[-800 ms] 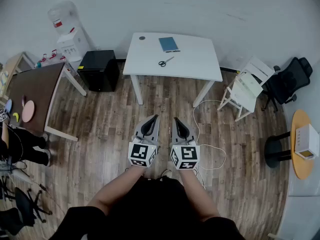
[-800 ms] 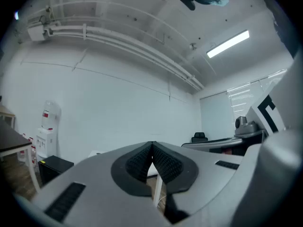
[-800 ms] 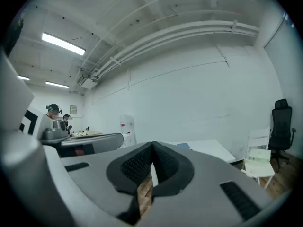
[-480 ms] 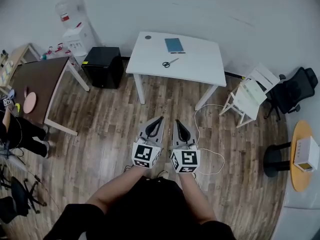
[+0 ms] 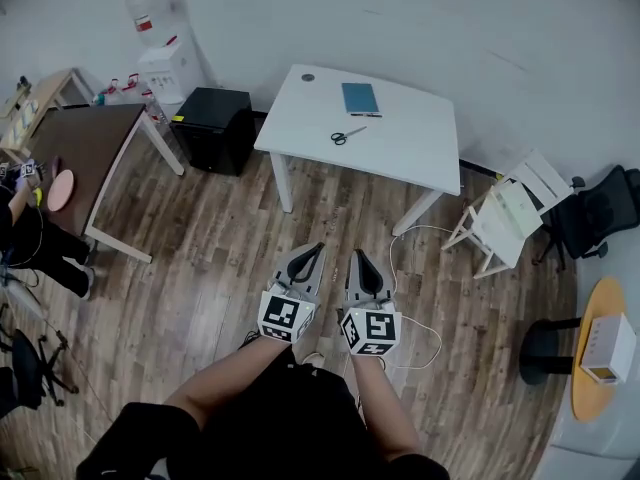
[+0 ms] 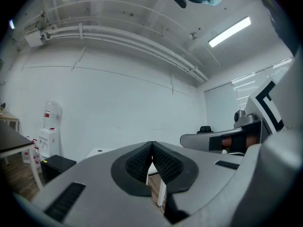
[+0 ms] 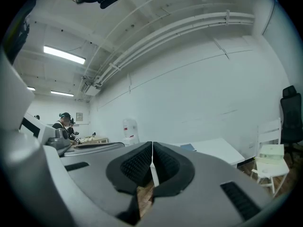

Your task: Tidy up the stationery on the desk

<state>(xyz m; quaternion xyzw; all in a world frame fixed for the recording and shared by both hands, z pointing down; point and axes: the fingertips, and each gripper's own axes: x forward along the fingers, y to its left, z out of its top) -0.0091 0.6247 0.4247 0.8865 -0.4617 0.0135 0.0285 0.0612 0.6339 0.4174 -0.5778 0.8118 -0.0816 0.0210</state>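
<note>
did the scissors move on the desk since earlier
No. The scissors lie just in front of the blue notebook on the white desk, as before; only the view shifted.

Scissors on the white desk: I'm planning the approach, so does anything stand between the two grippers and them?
Nothing visible does. Only wooden floor lies between the left gripper, the right gripper and the white desk holding the scissors. The black cabinet and white chair stand off to either side.
</note>
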